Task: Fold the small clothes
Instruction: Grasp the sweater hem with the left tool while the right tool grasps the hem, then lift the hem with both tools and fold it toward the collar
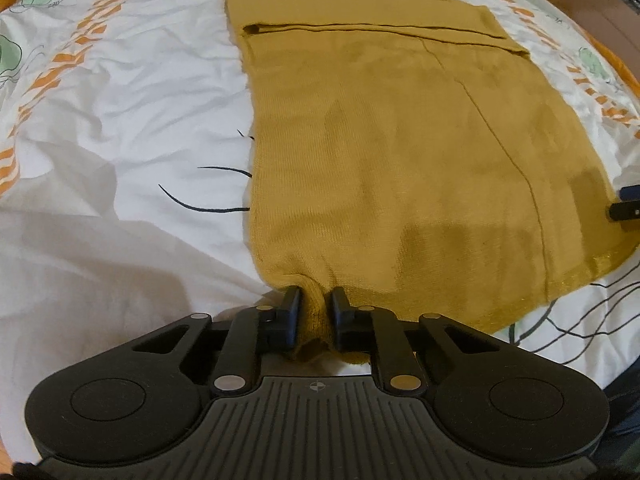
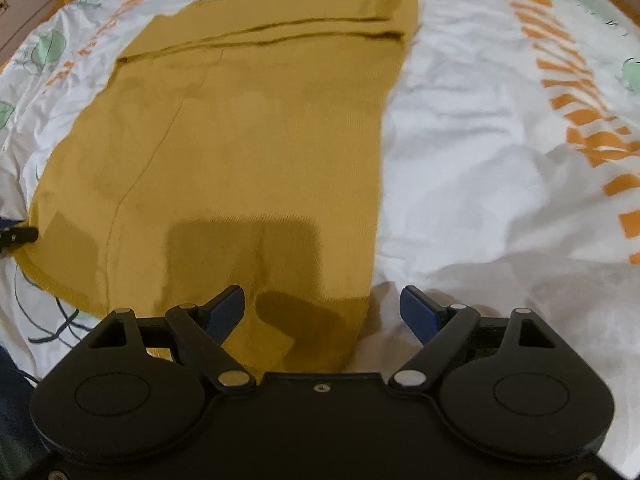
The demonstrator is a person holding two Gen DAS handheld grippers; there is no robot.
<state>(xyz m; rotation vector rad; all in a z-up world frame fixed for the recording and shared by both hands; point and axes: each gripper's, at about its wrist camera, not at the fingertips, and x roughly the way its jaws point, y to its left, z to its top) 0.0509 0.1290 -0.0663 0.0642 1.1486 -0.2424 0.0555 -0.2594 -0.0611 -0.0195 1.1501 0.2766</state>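
A mustard-yellow knit garment [image 1: 400, 140] lies flat on the bed, with a folded band across its far end. My left gripper [image 1: 316, 300] is shut on the garment's near left corner, and the cloth bunches up between its black pads. My right gripper [image 2: 323, 292] is open, its blue fingers [image 2: 224, 312] astride the garment's [image 2: 260, 120] near right corner without pressing on it. Each gripper shows at the edge of the other's view: the right gripper [image 1: 626, 204] at the garment's right side, the left gripper [image 2: 16, 236] at its left side.
The bed is covered by a wrinkled white sheet [image 1: 120, 120] printed with orange stripes, green shapes and black lines. A brown wooden edge [image 1: 580, 8] runs along the far right of the bed. The sheet [image 2: 500, 160] stretches wide on both sides of the garment.
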